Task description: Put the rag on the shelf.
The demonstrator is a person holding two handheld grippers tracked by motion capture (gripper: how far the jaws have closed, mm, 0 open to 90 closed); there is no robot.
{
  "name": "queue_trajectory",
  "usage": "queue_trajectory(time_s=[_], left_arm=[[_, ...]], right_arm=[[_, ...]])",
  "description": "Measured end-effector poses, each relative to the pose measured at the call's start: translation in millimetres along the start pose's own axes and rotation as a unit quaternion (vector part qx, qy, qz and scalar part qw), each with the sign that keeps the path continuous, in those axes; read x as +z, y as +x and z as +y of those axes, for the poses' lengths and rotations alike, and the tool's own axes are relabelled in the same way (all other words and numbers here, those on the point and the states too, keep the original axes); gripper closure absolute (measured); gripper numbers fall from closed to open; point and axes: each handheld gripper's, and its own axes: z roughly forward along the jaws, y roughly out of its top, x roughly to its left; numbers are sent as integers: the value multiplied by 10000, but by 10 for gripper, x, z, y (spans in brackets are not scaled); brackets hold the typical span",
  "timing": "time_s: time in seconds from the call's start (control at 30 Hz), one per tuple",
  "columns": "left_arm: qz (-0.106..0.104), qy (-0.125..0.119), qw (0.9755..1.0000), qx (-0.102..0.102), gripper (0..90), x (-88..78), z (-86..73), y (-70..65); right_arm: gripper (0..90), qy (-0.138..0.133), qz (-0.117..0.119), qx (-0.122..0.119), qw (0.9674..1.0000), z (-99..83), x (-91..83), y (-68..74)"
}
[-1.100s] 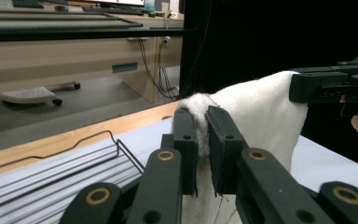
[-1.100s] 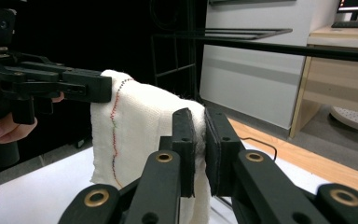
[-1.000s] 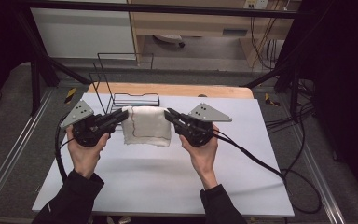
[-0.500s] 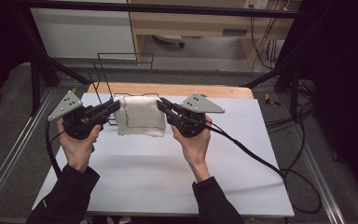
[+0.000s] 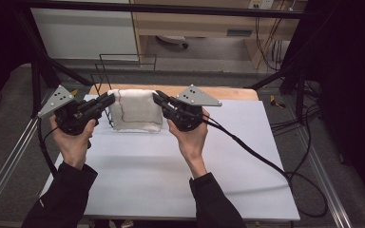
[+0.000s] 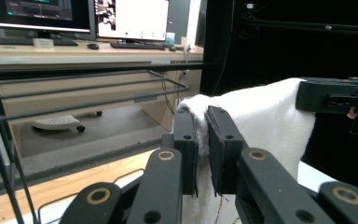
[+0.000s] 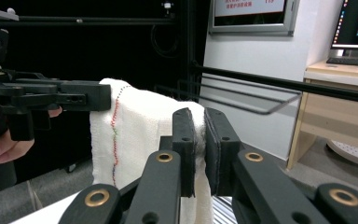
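Note:
A folded white towel (image 5: 136, 110) with a thin red stitched line hangs in the air between my two grippers, above the far part of the white table (image 5: 171, 166). My left gripper (image 5: 109, 99) is shut on the towel's left top corner (image 6: 200, 109). My right gripper (image 5: 158, 98) is shut on its right top corner (image 7: 196, 121). The towel (image 7: 135, 135) droops below both grips, its lower edge near the table. A black wire rack (image 5: 105, 76) stands just behind and left of the towel; its bars (image 6: 88, 88) run close past my left gripper (image 6: 202, 149).
A wooden board (image 5: 218, 92) lies along the table's far edge. A black cable (image 5: 266, 161) trails from the right gripper across the table's right side. Black frame posts (image 5: 35, 66) rise at the left and right. Desks with monitors (image 6: 74, 14) stand beyond.
Both grippers have risen and moved away from me with the towel held between them, and shifted left, bringing it up beside the wire rack. The towel now hangs off the table.

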Motion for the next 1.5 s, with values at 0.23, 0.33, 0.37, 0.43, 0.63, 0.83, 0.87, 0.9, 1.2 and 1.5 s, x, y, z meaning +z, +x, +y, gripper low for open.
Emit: queue_trajectory(time_s=[0.23,0.33,0.37,0.43,0.63,0.83,0.87,0.9,1.2,1.5], left_arm=[[82,-130,9999,8,826,-2,116,55],[107,-170,9998,28,826,0,158,72],[146,-204,9997,63,826,-1,176,84],[126,-208,9997,26,826,3,198,94],[148,-283,9995,1,826,17,276,140],[188,-308,9993,7,826,37,340,191],[199,-314,9993,15,826,39,353,199],[208,-320,9993,21,826,40,366,206],[274,-403,9988,39,826,73,479,283],[354,-497,9981,61,826,68,650,338]], right_arm=[[838,-87,-15,-39,10000,117,72,15],[838,-105,-28,-32,9999,141,86,19],[838,-117,-25,-39,9999,155,96,19],[838,-138,-44,-42,9999,200,126,20],[838,-189,-84,-104,9997,293,185,11],[838,-192,-107,-112,9997,364,257,-7],[838,-192,-107,-112,9997,364,257,-7],[838,-211,-104,-103,9997,385,283,-16],[838,-277,-127,-114,9995,515,386,-37],[838,-349,-128,-173,9992,658,463,-36]])
